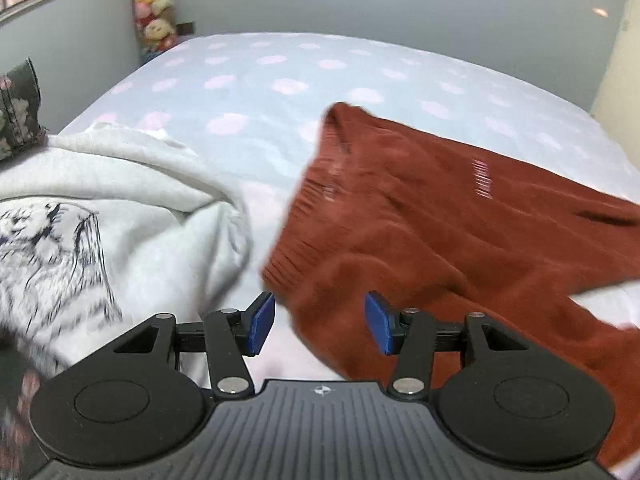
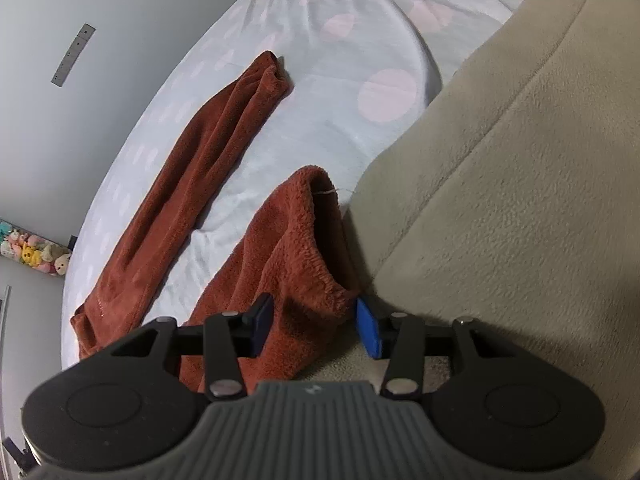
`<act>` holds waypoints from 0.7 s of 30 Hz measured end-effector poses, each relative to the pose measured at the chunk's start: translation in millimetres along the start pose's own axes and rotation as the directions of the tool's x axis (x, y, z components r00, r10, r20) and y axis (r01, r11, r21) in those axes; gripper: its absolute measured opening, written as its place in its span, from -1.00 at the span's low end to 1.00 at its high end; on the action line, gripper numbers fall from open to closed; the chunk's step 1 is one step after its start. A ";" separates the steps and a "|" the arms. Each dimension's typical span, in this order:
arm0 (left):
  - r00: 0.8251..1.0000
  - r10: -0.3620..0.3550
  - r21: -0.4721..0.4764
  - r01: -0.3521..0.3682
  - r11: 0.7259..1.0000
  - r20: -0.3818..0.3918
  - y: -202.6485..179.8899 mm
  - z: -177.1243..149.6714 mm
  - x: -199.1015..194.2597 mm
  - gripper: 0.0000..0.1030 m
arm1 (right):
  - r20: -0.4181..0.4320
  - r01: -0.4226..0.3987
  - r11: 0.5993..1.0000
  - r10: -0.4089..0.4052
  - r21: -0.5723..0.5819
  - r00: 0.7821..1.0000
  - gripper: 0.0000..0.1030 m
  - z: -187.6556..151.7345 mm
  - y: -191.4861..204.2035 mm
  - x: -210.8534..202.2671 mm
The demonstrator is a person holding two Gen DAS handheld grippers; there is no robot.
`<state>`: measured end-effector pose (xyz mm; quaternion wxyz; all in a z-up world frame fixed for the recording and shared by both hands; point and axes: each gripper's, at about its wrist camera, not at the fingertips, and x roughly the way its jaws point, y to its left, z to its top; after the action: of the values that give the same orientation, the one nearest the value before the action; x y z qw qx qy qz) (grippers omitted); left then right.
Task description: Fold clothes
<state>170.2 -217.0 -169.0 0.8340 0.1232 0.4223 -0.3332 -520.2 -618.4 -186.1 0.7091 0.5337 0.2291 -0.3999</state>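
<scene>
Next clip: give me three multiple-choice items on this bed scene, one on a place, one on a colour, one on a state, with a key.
1. In the left wrist view, what lies left of the rust-red fleece trousers?
A. grey printed sweatshirt
B. beige blanket
C. a book

2. Spots on the pale blue bedsheet are:
A. green
B. pink
C. black

3. The right tool is:
A. shut on the trousers
B. open around a trouser cuff
C. out of view

Key: A, the sweatshirt lies there; B, the spots are pink; B, the blue pads stand apart beside the cuff.
</scene>
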 end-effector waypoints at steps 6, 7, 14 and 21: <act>0.999 -0.047 -0.201 0.044 0.979 -0.012 37.6 9.9 57.2 -0.03 | 0.025 0.029 0.999 -0.030 0.026 0.999 -0.06 -4.1 5.3 6.6; 0.998 -0.068 -0.232 0.065 0.971 -0.006 40.7 8.8 64.3 -0.01 | 0.029 0.034 0.999 -0.035 0.031 0.999 -0.06 -4.8 6.1 7.7; 0.994 -0.105 -0.297 0.110 0.948 0.032 43.9 4.1 79.6 -0.44 | 0.062 0.069 0.996 -0.072 0.054 0.995 -0.43 -8.9 13.9 14.1; 0.992 -0.064 -0.221 0.086 0.971 0.106 42.3 20.7 21.4 -0.71 | 0.168 0.097 0.995 -0.097 0.006 0.981 -0.66 -1.8 39.6 0.3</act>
<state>220.0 -205.2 -176.4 0.8492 -0.0048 0.4201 -0.3201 -487.7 -612.4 -164.2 0.7061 0.4854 0.1947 -0.4774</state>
